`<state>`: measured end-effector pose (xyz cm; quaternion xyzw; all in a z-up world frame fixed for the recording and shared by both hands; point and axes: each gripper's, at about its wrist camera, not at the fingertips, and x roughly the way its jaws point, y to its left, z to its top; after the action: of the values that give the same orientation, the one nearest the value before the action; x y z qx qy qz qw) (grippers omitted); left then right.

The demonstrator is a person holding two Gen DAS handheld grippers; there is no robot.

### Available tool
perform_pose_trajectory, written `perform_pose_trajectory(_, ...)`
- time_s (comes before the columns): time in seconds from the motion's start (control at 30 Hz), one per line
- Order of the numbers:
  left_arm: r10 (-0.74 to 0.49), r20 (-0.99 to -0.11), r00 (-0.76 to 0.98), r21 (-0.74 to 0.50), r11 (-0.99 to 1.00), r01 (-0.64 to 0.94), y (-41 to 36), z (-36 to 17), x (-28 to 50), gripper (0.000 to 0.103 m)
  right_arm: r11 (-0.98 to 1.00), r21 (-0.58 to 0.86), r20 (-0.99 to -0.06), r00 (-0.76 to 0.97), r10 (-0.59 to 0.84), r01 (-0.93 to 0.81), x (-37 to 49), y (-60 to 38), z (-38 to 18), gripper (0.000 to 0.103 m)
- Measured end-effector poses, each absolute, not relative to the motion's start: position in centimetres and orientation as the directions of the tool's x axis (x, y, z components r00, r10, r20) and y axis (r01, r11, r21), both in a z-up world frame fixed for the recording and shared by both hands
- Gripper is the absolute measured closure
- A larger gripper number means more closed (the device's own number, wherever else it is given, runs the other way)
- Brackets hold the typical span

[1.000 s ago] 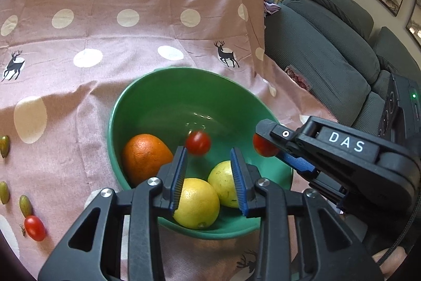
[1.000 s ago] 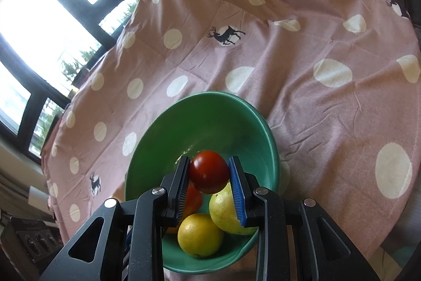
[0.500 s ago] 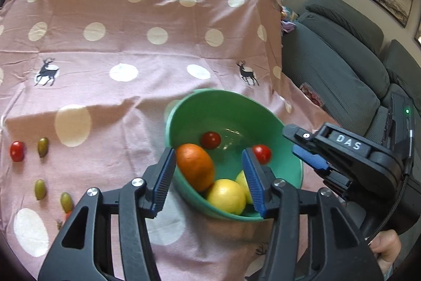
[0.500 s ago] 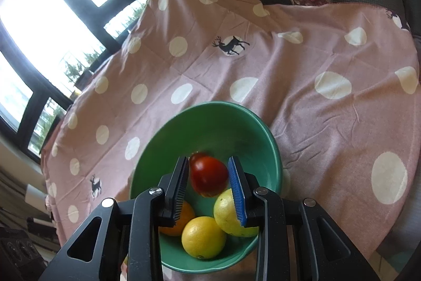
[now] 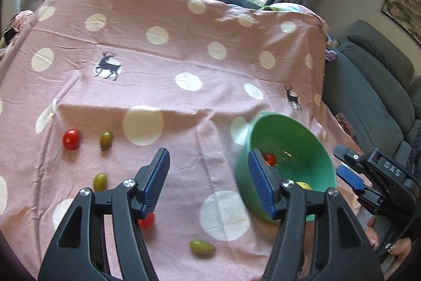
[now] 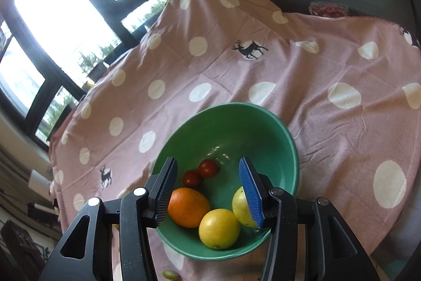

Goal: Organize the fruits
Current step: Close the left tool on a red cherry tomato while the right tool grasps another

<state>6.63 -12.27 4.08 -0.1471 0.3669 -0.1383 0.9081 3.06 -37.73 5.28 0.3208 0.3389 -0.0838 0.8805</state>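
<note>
Right gripper tilts down over the green bowl, jaws just opening, parted and empty. Bowl holds two tomatoes, one orange, two lemons. Left gripper, jaws just opening, wide and empty, tilts over the tablecloth left of the bowl.

Your way across the pink polka-dot tablecloth lies bare; the round green bowl walls the right; small tomatoes dot the left.
</note>
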Motion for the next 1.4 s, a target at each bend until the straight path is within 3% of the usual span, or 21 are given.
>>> perform_pose_trajectory(0.5,-0.171,-0.724,0.668,-0.347,0.928,-0.139,-4.8,1.2,7.8,0.041,0.886,0.443,-0.719,0.644,0.26,0.137,5.0,-29.6,5.1,0.05)
perform_pose_trajectory(0.8,-0.213,-0.743,0.634,-0.428,0.88,-0.205,-1.2,-0.3,8.9,0.043,0.843,0.538,-0.746,0.479,0.462,0.025,7.4,-23.9,2.0,0.05)
perform_pose_trajectory(1.03,-0.163,-0.767,0.621,-0.381,0.894,-0.235,0.4,-1.0,8.6,0.045,0.871,0.491,-0.806,0.39,0.446,0.02,8.3,-20.2,-0.5,0.05)
perform_pose_trajectory(1.4,-0.225,-0.748,0.625,-0.457,0.857,-0.238,2.6,-1.8,10.0,0.056,0.889,0.455,-0.843,0.342,0.415,0.043,8.3,-17.8,-2.5,0.05)
